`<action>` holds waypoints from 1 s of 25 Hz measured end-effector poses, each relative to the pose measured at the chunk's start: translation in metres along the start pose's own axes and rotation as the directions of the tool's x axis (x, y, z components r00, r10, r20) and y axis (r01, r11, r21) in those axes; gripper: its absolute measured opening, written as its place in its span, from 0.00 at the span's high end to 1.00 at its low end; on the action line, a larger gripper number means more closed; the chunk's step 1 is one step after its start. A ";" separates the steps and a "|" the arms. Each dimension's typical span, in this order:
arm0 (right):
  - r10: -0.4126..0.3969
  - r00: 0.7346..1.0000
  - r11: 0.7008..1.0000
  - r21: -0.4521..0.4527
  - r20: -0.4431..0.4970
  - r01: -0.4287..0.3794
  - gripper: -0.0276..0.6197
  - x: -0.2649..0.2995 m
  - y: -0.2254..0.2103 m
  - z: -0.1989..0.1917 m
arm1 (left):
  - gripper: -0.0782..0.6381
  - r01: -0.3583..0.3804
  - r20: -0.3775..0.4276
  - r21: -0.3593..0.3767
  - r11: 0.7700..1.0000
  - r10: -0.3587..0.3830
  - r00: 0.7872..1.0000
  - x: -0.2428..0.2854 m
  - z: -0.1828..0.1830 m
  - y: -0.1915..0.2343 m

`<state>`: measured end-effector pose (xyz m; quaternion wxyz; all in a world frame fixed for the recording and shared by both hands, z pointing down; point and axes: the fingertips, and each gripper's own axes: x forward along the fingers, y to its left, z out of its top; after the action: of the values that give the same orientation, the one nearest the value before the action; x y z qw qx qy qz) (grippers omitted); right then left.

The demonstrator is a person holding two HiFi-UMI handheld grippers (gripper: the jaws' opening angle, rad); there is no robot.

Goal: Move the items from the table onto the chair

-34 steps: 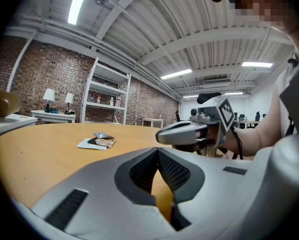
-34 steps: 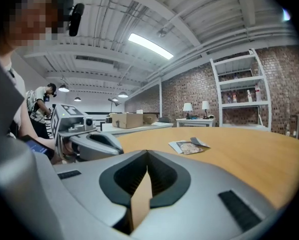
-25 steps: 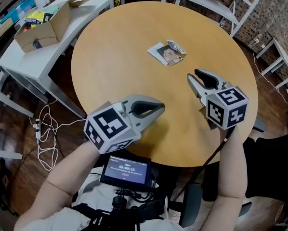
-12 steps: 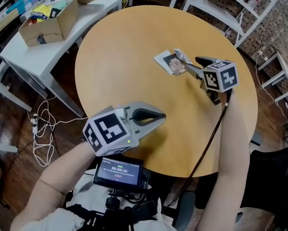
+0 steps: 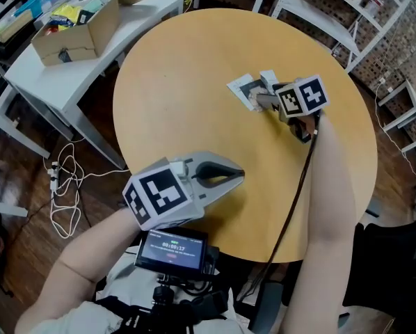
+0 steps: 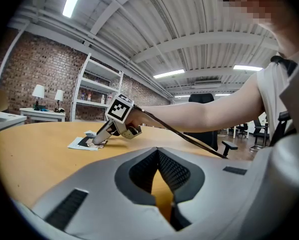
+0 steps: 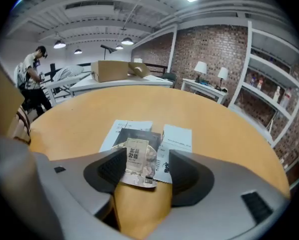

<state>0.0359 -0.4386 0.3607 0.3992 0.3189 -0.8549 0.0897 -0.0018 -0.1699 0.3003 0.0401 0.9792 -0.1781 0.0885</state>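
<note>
The round tabletop [image 5: 194,103] is nearly bare, and everything you have to shift lies in one small pile [image 5: 246,89] on its far side. The dark shape low at your right [image 5: 396,256] looks like the chair, so the carry will be a swing back toward you and out to that side.

Your left gripper [image 5: 237,175] hangs over the near edge with its fingers closed tip to tip on nothing. Keep it clear there, or bring it up to pin the pile if the sheets start to slide.

Your right gripper [image 5: 261,101] is tipped down at the pile. Its fingers have just been opening and stand as wide as they go, with the small printed sachet [image 7: 137,161] between them but not pinched.

The sachet lies on top of a dark packet [image 7: 134,134], with a white leaflet [image 7: 177,139] just beside it on the right and another white sheet [image 7: 120,131] poking out on the left. All of these are thin and flat, so they will probably be hard to pinch off the wood.

Go for the sachet alone first: lower until one finger slips under its near edge, then close slowly and check that the packet below does not lift with it
</note>
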 end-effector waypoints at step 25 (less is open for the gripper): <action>-0.071 0.966 0.993 0.107 0.249 0.046 0.94 -0.103 0.011 0.010 | 0.88 -0.018 -0.001 -0.007 1.000 0.018 1.000 -0.005 -0.003 0.006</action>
<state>0.0717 -0.3851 0.2785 0.2731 0.3725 -0.8834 0.0792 -0.0090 -0.1739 0.3029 0.0430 0.9774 -0.1871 0.0886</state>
